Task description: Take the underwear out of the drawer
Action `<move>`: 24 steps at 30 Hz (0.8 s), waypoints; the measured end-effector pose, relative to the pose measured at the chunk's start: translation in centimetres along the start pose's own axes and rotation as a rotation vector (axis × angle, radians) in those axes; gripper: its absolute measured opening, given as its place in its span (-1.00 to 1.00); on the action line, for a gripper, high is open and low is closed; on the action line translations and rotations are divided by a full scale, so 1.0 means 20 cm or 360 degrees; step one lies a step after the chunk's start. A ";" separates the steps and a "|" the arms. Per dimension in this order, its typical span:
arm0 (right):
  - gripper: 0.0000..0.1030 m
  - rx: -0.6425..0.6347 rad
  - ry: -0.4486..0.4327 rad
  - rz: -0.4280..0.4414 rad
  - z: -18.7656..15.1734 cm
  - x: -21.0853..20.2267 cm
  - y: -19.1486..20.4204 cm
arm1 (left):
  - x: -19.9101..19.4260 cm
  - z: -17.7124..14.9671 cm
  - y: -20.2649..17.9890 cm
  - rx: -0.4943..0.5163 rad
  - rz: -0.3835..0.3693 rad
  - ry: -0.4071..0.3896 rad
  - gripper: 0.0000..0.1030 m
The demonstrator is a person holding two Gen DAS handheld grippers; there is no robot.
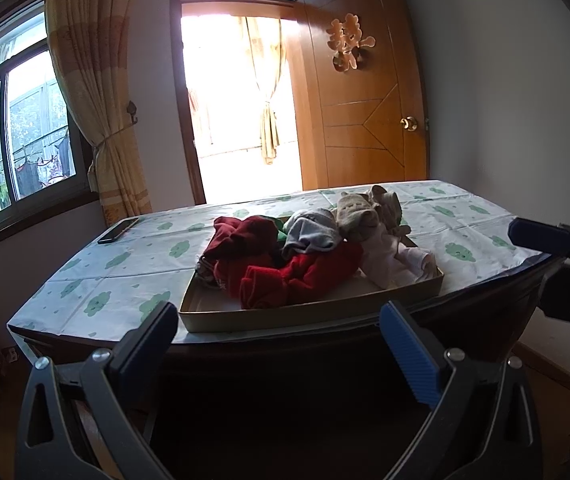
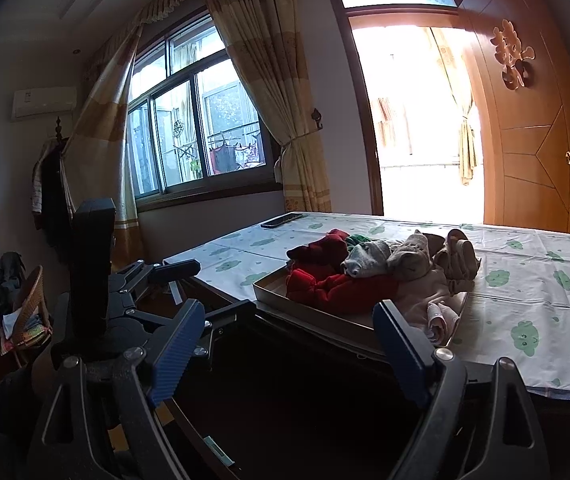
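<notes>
Crumpled red, grey, beige underwear [image 1: 305, 252] heaped in shallow cardboard drawer [image 1: 285, 314], both ribbed-pad grippers wide open, empty

A dark wooden table [image 1: 325, 344] is covered by a cloud-printed cloth [image 1: 125, 276]. On it, a shallow tray [image 1: 309, 312] is seen at centre, a phone [image 1: 118, 230] at upper left.

Right gripper [image 2: 289, 344] jaws wide, empty, short of drawer [image 2: 325, 316] heaped with underwear [image 2: 365, 276]

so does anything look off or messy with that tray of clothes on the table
Yes: the shallow cardboard tray sits askew at the table's near edge, and a pale pink garment droops over its right rim. Clothes are heaped unfolded.
</notes>
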State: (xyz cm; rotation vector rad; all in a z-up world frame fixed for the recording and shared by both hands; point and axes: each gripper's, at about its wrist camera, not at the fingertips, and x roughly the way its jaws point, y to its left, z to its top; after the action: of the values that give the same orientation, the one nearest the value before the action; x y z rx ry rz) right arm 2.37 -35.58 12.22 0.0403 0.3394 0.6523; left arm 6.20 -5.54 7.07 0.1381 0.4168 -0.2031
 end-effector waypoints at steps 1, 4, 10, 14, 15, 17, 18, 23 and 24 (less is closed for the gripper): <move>0.70 -0.0002 -0.0001 0.0003 0.00 0.00 0.00 | 0.00 0.00 0.00 -0.0002 0.0001 0.0000 0.99; 0.70 -0.0010 -0.0005 0.0011 0.00 0.00 0.01 | -0.01 0.00 0.00 -0.0007 0.0007 0.0003 0.99; 0.71 -0.0012 -0.0003 0.0013 -0.01 0.01 0.00 | 0.00 0.01 0.00 -0.0007 -0.0028 0.0034 0.99; 0.71 -0.0001 -0.0005 0.0010 -0.01 0.01 0.00 | -0.01 0.02 -0.02 0.0023 0.0004 0.0029 0.99; 0.71 -0.0002 -0.0010 0.0010 -0.01 0.00 0.00 | -0.01 0.02 -0.02 0.0023 0.0014 0.0030 0.99; 0.71 -0.0002 -0.0021 0.0010 -0.01 -0.01 0.00 | -0.01 0.02 -0.02 0.0017 0.0011 0.0030 0.99; 0.71 -0.0002 -0.0027 0.0011 -0.01 -0.01 0.00 | -0.02 0.02 -0.02 0.0008 0.0005 0.0026 0.99; 0.71 0.0001 -0.0033 0.0005 -0.02 -0.01 -0.01 | -0.02 0.02 0.01 -0.0029 0.0018 0.0014 0.99; 0.71 0.0003 -0.0030 0.0006 -0.02 -0.01 -0.01 | -0.02 0.02 0.01 -0.0027 0.0034 0.0003 0.99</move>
State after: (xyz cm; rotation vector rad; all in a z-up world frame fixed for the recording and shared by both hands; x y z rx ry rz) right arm 2.20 -35.99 11.82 0.0490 0.3217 0.6548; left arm 6.06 -5.34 7.55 0.1261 0.4189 -0.1783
